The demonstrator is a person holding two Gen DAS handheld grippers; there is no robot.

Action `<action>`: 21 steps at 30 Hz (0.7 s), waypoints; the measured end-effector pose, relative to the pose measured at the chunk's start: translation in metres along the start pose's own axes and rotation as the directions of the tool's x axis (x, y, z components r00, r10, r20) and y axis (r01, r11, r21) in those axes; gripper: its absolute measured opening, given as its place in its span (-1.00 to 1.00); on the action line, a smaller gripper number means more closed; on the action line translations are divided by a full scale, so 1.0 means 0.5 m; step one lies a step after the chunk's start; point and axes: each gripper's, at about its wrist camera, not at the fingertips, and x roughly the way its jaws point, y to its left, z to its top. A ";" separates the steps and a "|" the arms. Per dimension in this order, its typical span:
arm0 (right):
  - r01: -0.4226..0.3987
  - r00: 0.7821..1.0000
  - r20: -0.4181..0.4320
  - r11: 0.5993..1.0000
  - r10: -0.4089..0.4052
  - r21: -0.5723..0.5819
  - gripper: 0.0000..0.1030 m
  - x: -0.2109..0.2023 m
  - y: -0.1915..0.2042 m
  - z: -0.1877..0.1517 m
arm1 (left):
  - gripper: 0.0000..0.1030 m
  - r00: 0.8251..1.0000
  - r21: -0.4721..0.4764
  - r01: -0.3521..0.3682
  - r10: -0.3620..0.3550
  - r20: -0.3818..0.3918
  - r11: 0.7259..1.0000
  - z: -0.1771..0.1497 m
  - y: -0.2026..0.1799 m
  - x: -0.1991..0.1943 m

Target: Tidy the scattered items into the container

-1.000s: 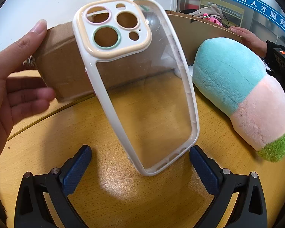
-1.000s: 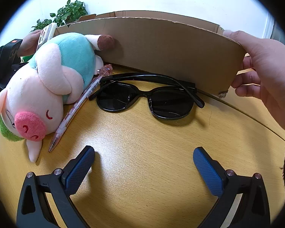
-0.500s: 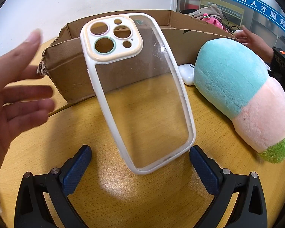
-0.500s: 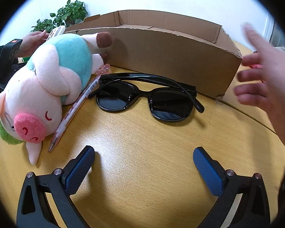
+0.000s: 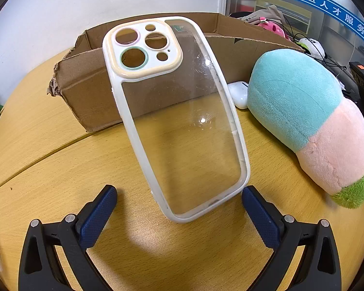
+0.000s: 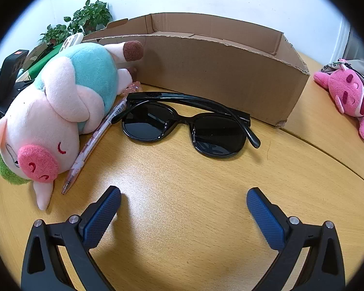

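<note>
Basically nothing is in the cardboard box (image 6: pixel 218 77) that I can see, so all the risk is ahead. Its front wall is tall with a torn rim; an item carried low would likely hit the wall or catch the rim and push the box back across the tabletop (image 6: pixel 172 181).

The plush pig (image 6: pixel 60 111) is bulky and soft. A pinch on loose fur may slip, and dragging it could roll the pen (image 6: pixel 92 145) tucked along its side.

The sunglasses (image 6: pixel 182 126) have slick lenses and crossed arms, so a grip on one arm could swing them or unfold them.

The phone case (image 5: pixel 182 121) stands steeply tilted. I can't tell what props it, and a nudge would probably tip it flat.

The white earbud case (image 5: pixel 239 94) is smooth and wedged between pig and box, so it's hard to reach.

Positions:
- **Right tool** (image 6: pixel 184 194): fingers wide apart, empty, low over bare tabletop. The sunglasses are straight ahead and near, the box is just behind them, and the pig and pen are ahead-left.
- **Left tool** (image 5: pixel 178 191): also spread, clamping nothing. The phone case's lower end sits between its fingers, right up against the right one, with a clear gap to the left one. The box is behind the case, and the pig and earbud case are off to the right.
</note>
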 end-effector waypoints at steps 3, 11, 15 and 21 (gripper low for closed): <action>0.000 1.000 0.000 1.000 0.000 0.000 1.00 0.002 0.000 0.000 | 1.00 1.000 -0.001 0.001 -0.001 0.000 1.000 0.000 0.001 0.000; 0.000 1.000 0.000 1.000 0.000 0.000 1.00 0.000 0.000 0.000 | 1.00 1.000 -0.011 -0.008 0.008 0.001 1.000 0.009 -0.015 0.010; 0.000 1.000 0.000 1.000 0.000 0.000 1.00 0.001 0.000 0.000 | 1.00 1.000 -0.012 -0.008 0.008 0.001 1.000 0.009 -0.016 0.010; 0.000 1.000 0.000 1.000 0.000 0.000 1.00 0.001 0.000 0.000 | 1.00 1.000 -0.031 -0.025 0.025 0.002 0.999 -0.003 -0.031 0.009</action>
